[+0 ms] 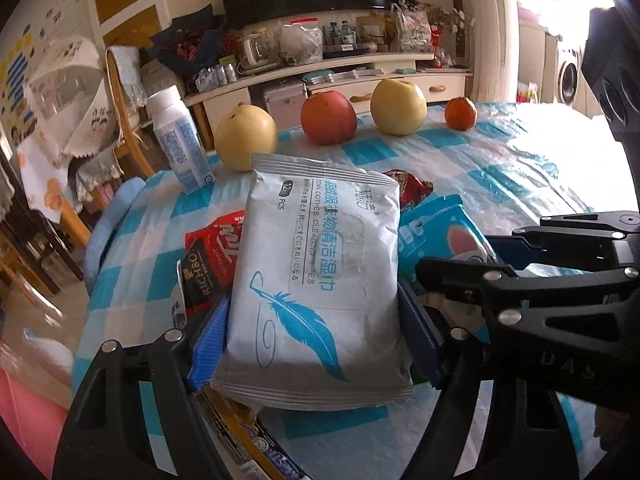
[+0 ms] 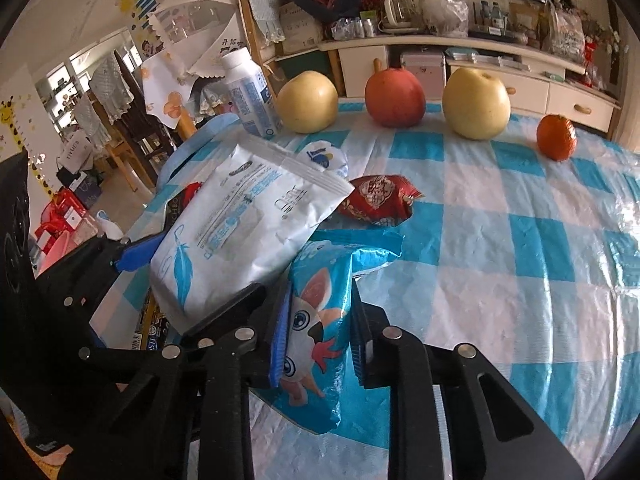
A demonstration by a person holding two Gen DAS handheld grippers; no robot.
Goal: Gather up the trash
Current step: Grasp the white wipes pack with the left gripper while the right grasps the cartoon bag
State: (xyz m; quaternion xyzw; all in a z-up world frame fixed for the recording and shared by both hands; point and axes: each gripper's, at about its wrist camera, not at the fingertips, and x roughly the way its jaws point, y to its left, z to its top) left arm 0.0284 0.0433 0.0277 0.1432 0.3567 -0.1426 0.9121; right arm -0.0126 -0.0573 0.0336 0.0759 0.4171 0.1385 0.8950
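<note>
Trash in the claws: two packets, one to each gripper, both over the near edge of the checked tablecloth [image 2: 500, 208].
Left gripper [image 1: 316, 336]: jaws stand wide, blue pads pressed on both sides of the white wipes pack [image 1: 320, 280], which is tilted up off the cloth.
Right gripper [image 2: 316, 320]: jaws drawn in tight, pinching the blue cartoon wrapper [image 2: 320, 320] between the pads; the wrapper's lower end hangs crumpled.
Just beyond: a red snack wrapper [image 2: 376, 200] lies flat on the cloth behind both packets.
Left view only: a red-and-black Richbo packet [image 1: 212, 256] peeks out under the wipes pack, and more printed packets sit under the claw at the bottom edge.
Right view only: the cartoon face on the wrapper, plainly seen.
Far edge: white bottle [image 1: 178, 140], yellow pear [image 1: 245, 138], red apple [image 1: 328, 118], second pear [image 1: 398, 106], small orange [image 1: 461, 113], in a row, well apart from the claws.
</note>
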